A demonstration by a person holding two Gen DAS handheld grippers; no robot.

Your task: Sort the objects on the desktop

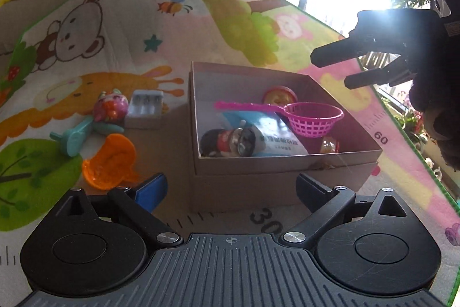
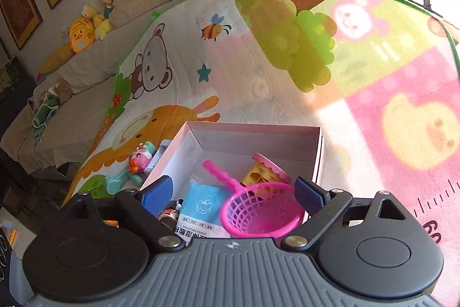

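Observation:
An open cardboard box [image 1: 258,163] [image 2: 184,151] stands on the play mat. In it lie a pink toy strainer [image 1: 314,118] [image 2: 261,212], a blue wet-wipe pack [image 1: 276,140] [image 2: 201,206], a round red-yellow toy [image 1: 279,95] [image 2: 266,171] and a small figure [image 1: 230,141]. My left gripper [image 1: 231,189] is open and empty in front of the box. My right gripper [image 2: 233,193] is open just above the strainer; it also shows in the left wrist view [image 1: 330,68], above the box's right side.
Left of the box on the mat lie an orange scoop [image 1: 110,163], a teal toy [image 1: 76,135], a pink round toy [image 1: 110,107] [image 2: 138,157] and a grey battery case [image 1: 145,108]. A sofa with plush toys [image 2: 83,30] is behind.

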